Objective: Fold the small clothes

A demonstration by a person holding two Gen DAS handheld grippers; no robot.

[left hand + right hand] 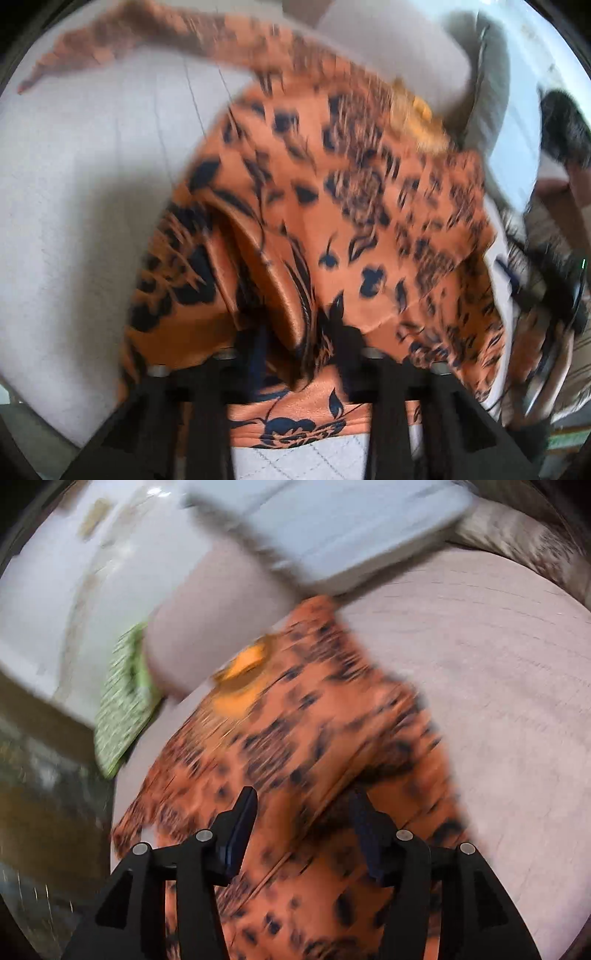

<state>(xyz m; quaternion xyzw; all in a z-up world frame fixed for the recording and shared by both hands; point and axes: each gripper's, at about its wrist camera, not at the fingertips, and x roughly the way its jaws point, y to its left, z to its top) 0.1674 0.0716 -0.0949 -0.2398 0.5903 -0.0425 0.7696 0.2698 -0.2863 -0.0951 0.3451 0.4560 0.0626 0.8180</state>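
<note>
**Orange printed garment bunched at our left gripper, spread under our right**

On the pale grey quilted cushion (74,206), a shiny orange garment with a dark floral and spotted print (332,206) lay partly spread and partly gathered. In the left wrist view, we had our left gripper (295,365) buried in a bunched fold of that cloth; the fabric covered the tips, the jaws stood narrow, and the cloth looked pinched between them, with a hem of dark flowers hanging below. One long strip of the garment trailed off toward the upper left across the cushion.

In the right wrist view, we held our right gripper (303,834) over the flat part of the garment (314,738), its jaws about half apart with only the cloth surface showing between them; we could not tell whether the tips touched it. A yellow-orange patch (240,675) sat near the garment's far edge. Beside it lay a green patterned cloth (125,698), and beyond, a light blue-grey pillow (332,528). Both views were blurred.
</note>
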